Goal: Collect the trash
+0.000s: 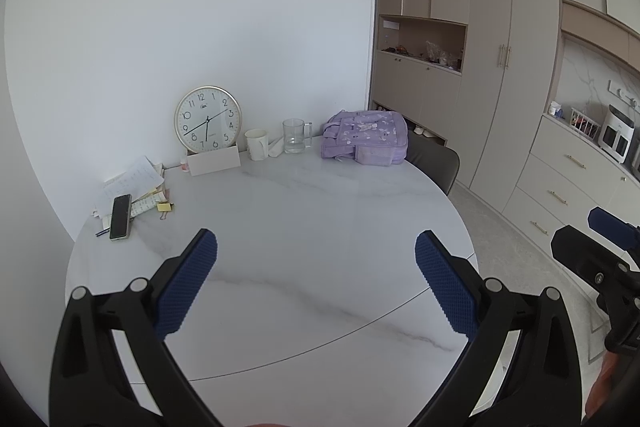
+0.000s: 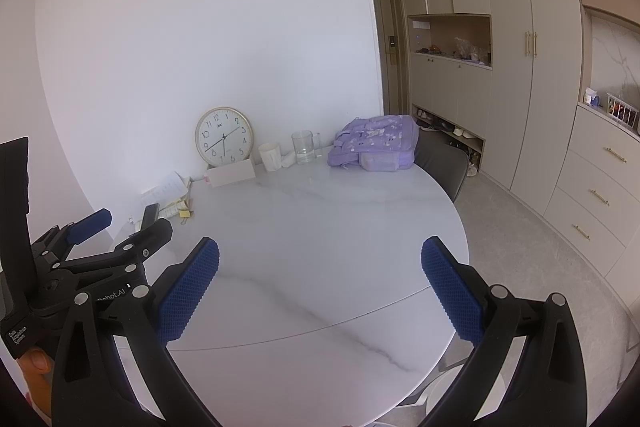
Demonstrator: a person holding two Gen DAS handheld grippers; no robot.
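Observation:
My left gripper (image 1: 316, 243) is open and empty above the near part of a round white marble table (image 1: 304, 211). My right gripper (image 2: 320, 251) is open and empty, beside it on the right. A crumpled white tissue (image 1: 277, 147) lies at the back between a white paper cup (image 1: 256, 143) and a glass mug (image 1: 295, 135); it also shows in the right wrist view (image 2: 287, 159). Both grippers are well short of these. The left gripper also shows in the right wrist view (image 2: 132, 223).
A wall clock (image 1: 208, 119) leans on the wall behind a white box (image 1: 214, 162). Papers, a phone (image 1: 121, 217) and clips lie at the left. A purple bag (image 1: 364, 139) and a dark chair (image 1: 434, 163) are at the back right. Cabinets line the right.

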